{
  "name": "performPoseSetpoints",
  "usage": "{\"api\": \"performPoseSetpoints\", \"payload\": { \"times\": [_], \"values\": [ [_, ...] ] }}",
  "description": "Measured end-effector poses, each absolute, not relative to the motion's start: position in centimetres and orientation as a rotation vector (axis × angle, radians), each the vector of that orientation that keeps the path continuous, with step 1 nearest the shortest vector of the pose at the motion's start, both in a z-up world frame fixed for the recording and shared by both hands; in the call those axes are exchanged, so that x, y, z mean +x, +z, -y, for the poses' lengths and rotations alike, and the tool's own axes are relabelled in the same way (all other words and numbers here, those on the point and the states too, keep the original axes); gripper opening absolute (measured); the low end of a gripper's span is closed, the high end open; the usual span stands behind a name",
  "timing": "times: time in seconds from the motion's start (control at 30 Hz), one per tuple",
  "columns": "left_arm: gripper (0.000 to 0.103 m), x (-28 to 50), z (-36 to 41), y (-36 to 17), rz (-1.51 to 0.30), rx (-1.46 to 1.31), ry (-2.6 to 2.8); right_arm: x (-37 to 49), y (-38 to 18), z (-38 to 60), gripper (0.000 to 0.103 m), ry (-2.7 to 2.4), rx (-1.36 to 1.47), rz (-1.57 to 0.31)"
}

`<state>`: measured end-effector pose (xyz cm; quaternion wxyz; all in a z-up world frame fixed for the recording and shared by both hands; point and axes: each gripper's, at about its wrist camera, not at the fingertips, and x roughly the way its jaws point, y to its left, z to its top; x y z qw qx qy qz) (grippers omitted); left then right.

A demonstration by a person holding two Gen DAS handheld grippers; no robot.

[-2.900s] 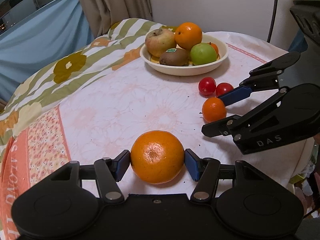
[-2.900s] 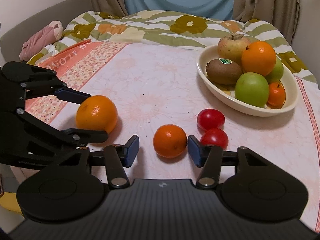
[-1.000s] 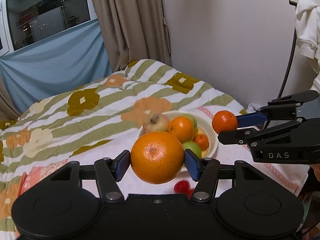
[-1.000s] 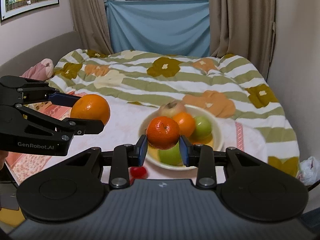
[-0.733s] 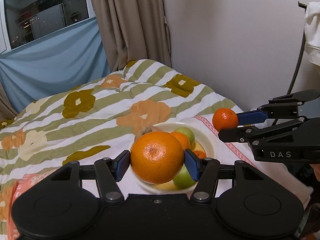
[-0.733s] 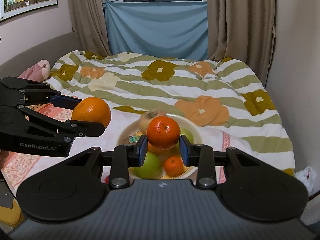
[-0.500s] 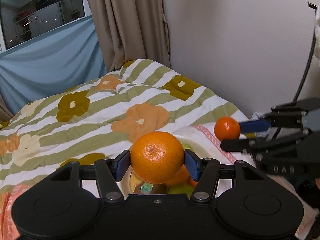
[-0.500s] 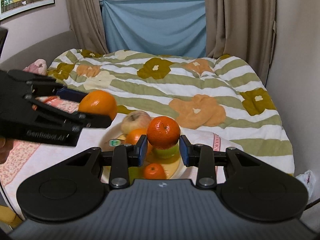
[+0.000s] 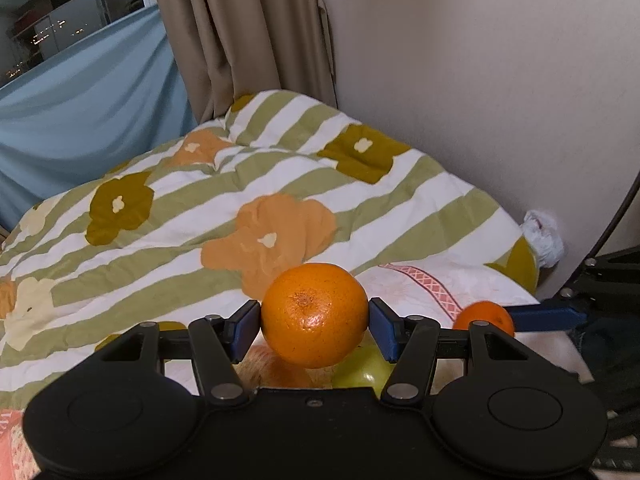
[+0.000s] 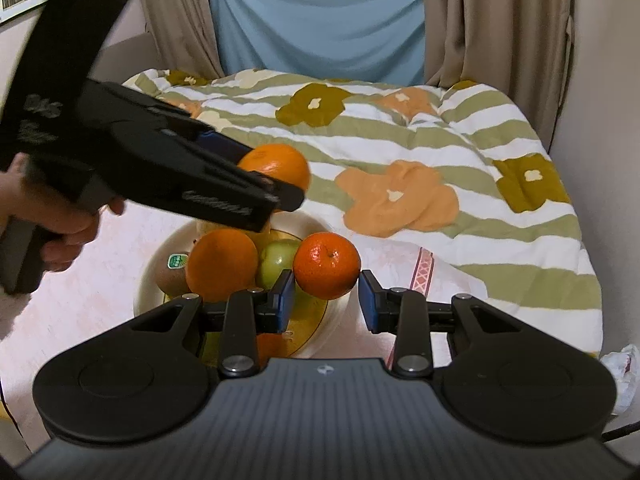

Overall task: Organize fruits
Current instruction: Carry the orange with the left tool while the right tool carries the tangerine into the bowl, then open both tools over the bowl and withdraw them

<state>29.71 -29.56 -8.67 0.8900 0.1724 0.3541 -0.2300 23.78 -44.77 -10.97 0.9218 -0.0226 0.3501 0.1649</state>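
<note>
Hovering above the fruit bowl [image 10: 158, 264], both tongs had come up off the desk [image 10: 80, 300] and forward within the last few seconds, each carrying a fruit that had lain loose on the cloth. On the left, the left tongs [image 9: 314, 322] were clamped on the large orange [image 9: 315, 314], blue pads touching its sides; in the right wrist view that orange [image 10: 278, 168] hung over the far rim of the bowl. Beneath it sat a kiwi with a sticker [image 10: 172, 274], another orange [image 10: 222, 264] and a green apple [image 10: 278, 262]. Further right, the right tongs [image 10: 326, 296] held the small mandarin [image 10: 326, 265] closed between narrow pads, above the near right part of the bowl. Behind lay the bed's flowered quilt [image 10: 400, 152]. Since the bowl had slid under both fruits, the carry seemed nearly over; lowering and releasing looked like the next need, and with the bowl already heaped, a dropped orange could roll off.
</note>
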Motion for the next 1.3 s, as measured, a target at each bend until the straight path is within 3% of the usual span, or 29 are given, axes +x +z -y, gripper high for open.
{"api": "performPoseSetpoints", "payload": {
  "times": [0.47,0.7,1.17,1.27,1.3],
  "values": [
    [0.065,31.7,31.3,-11.4,-0.827,0.428,-0.466,24.8,-12.6,45.4,0.049,0.356,-0.041,-0.756],
    [0.081,30.0,30.2,-8.9,-0.76,0.393,-0.46,24.0,-12.2,45.7,0.049,0.351,-0.052,-0.763],
    [0.081,27.1,26.3,-6.6,-0.753,0.314,-0.385,24.0,-12.2,43.4,0.05,0.4,-0.106,-0.805],
    [0.081,26.6,25.5,-6.8,-0.762,0.296,-0.369,24.3,-12.6,42.7,0.057,0.408,-0.103,-0.823],
    [0.081,26.4,25.2,-6.9,-0.764,0.291,-0.363,24.4,-12.7,42.5,0.072,0.409,-0.1,-0.828]
  ]
}}
